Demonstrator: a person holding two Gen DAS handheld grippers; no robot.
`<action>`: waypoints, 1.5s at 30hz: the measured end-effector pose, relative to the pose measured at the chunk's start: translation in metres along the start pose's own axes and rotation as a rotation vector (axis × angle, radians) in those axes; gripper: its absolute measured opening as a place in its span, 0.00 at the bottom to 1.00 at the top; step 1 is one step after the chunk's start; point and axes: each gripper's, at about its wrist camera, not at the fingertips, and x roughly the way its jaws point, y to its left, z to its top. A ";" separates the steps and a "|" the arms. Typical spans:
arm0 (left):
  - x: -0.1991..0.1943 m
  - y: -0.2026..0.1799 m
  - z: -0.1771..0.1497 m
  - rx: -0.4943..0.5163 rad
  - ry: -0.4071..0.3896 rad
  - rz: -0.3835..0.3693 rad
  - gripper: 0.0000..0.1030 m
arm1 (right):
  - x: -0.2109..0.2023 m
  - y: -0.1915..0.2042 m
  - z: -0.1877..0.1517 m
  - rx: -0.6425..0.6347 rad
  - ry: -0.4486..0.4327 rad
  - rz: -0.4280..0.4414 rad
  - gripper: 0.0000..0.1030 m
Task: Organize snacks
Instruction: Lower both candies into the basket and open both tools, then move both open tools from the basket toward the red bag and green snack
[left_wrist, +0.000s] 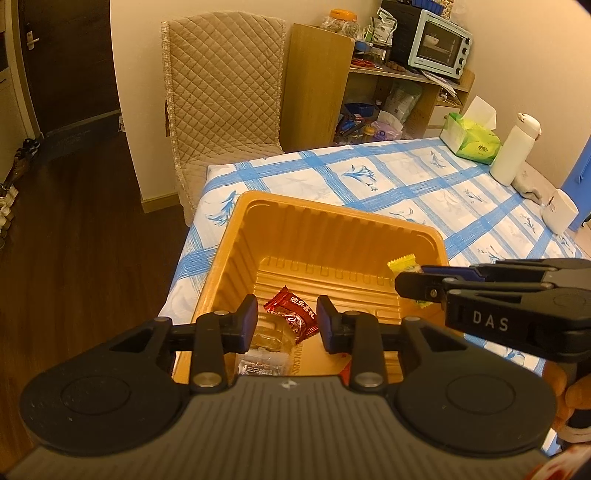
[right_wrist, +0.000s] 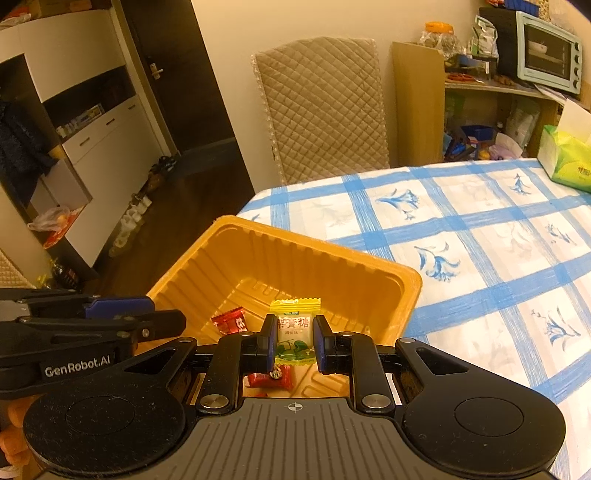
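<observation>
An orange plastic tray (left_wrist: 332, 221) (right_wrist: 369, 264) stands on the table's near left corner. In it lie a red candy (left_wrist: 293, 314) (right_wrist: 231, 320), a clear-wrapped snack (left_wrist: 266, 338) and a silver packet (left_wrist: 262, 365). My left gripper (left_wrist: 287, 321) is open and empty, hovering over the tray above the red candy. My right gripper (right_wrist: 294, 341) is shut on a yellow-and-white candy (right_wrist: 294, 332) (left_wrist: 402, 265) and holds it above the tray's inside. It shows from the side in the left wrist view (left_wrist: 410, 284). Another red candy (right_wrist: 269, 378) lies under it.
The table has a blue-checked cloth (left_wrist: 424, 184) (right_wrist: 461, 240). A green tissue box (left_wrist: 471, 138) (right_wrist: 565, 162), a white bottle (left_wrist: 515, 149) and a white cup (left_wrist: 559, 212) stand at the far right. A quilted chair (left_wrist: 225, 92) (right_wrist: 321, 107) stands behind the table.
</observation>
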 end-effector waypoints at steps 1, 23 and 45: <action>0.000 0.000 0.000 0.001 0.000 0.002 0.31 | 0.000 0.000 0.001 -0.001 -0.007 -0.001 0.20; -0.037 0.000 -0.020 -0.046 -0.016 0.019 0.52 | -0.046 -0.005 -0.004 0.054 -0.069 0.048 0.71; -0.125 -0.035 -0.071 -0.092 -0.088 0.001 0.58 | -0.135 -0.004 -0.069 0.037 -0.077 0.100 0.75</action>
